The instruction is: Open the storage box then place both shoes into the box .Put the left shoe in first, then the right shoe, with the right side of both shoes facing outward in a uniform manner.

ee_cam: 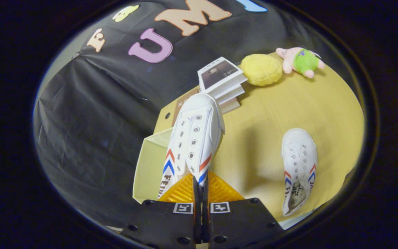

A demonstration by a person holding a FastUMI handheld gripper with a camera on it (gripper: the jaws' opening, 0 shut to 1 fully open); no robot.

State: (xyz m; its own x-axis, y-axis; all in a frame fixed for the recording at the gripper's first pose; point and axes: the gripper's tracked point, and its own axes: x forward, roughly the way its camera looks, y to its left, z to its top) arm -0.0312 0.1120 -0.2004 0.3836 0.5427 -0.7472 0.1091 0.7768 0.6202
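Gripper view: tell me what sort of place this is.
Probably a staged recording booth, not a home: a black cloth wall behind a yellow table holding props like stacked books and a plush toy. The claw is shut on a white shoe.

Stack of books point(222, 83), yellow round cushion point(261, 69) beside it (touching), plush toy point(300, 61) nearby.

The yellow table point(271, 114) carries a white shoe point(299, 166), a stack of books point(224, 84), a yellow cushion-like plush point(261, 69), a pink-and-green plush toy point(300, 61) and, seemingly, the pale open box point(150, 162).
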